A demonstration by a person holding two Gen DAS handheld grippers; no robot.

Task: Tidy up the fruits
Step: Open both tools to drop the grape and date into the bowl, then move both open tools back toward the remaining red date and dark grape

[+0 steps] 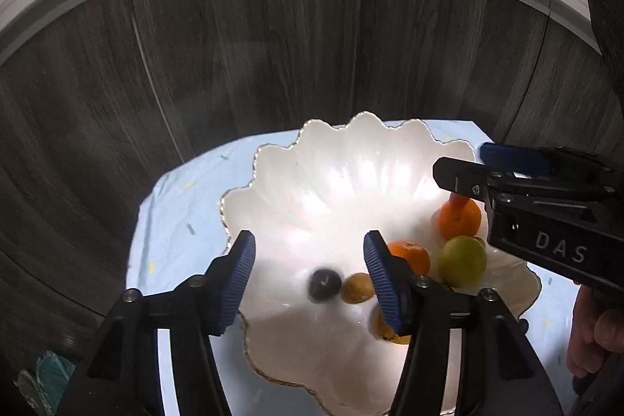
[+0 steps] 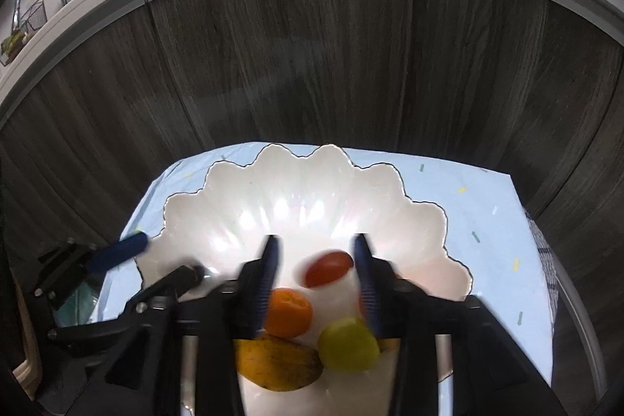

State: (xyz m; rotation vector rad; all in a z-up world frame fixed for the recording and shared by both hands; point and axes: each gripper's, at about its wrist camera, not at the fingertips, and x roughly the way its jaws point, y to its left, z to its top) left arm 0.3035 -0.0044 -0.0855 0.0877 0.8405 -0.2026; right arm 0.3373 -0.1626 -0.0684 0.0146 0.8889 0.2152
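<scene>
A blue cloth point(image 1: 175, 205) is covering the tabletop, and a white scalloped bowl point(image 1: 312, 190) is sitting on it. Inside, toward five o'clock in the left wrist view, a green fruit point(image 1: 462, 260), two oranges point(image 1: 460, 219) and a kiwi point(image 1: 357, 288) are clustering. The left gripper point(image 1: 308, 279) is hanging with jaws open above a blurred plum point(image 1: 324, 284); the right gripper point(image 2: 318, 279) is hanging with jaws open, a blurred red tomato point(image 2: 327, 268) between them, untouched.
</scene>
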